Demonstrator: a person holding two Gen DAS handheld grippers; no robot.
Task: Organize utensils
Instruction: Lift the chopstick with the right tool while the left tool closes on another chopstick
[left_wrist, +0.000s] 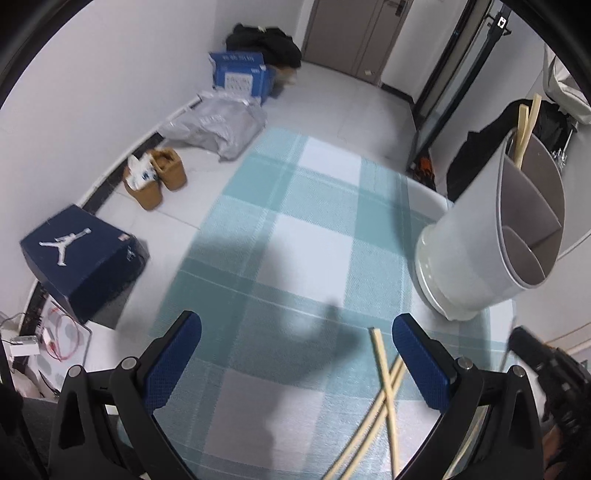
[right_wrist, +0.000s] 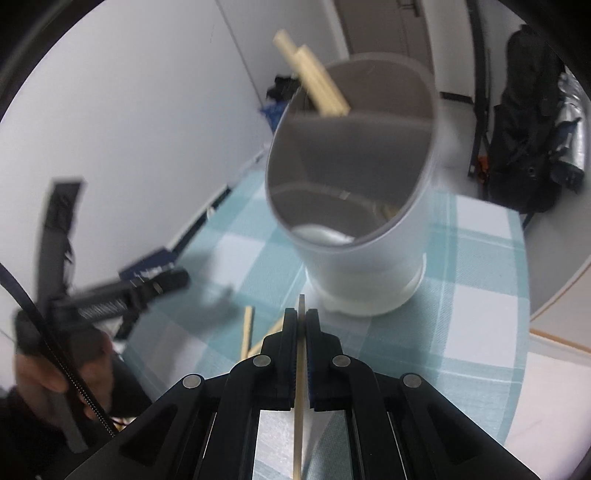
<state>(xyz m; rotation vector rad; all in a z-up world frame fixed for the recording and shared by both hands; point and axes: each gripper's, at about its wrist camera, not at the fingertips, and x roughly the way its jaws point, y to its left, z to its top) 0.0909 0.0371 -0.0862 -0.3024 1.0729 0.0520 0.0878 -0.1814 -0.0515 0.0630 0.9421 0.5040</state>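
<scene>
The one clear mark is a white jumping-player logo, the Jordan brand sign, on the lid of the dark blue shoe box (left_wrist: 79, 254) on the floor, far off to the left of the left gripper (left_wrist: 295, 354). Farther ahead, against the wall, a blue box (left_wrist: 240, 75) carries white lettering and a white printed panel, but these are too small and blurred to read.

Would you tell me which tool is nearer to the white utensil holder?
Right. The right tool, gripping a chopstick, is just before the utensil holder; the left tool is open, farther off.
</scene>
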